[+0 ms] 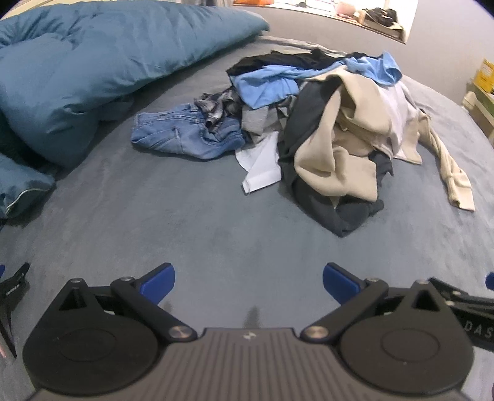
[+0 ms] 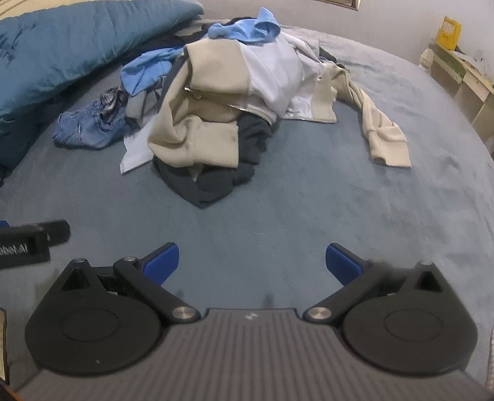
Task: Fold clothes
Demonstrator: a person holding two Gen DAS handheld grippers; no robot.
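The heap of clothes [image 1: 311,123] lies unfolded on the bed [image 1: 185,216], ahead of both tongs. The left tongs [image 1: 248,282] and the right tongs [image 2: 252,262] are held wide open, gripping nothing. The heap is seen nearer the right tongs, its beige sleeve [image 2: 381,132] trailing rightward.

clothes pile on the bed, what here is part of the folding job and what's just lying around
Part of the job:
beige hoodie
jeans
light blue shirt
dark grey garment
white garment
plaid shirt
left gripper, open
right gripper, open

Just lying about:
teal duvet
yellow box
shelf unit
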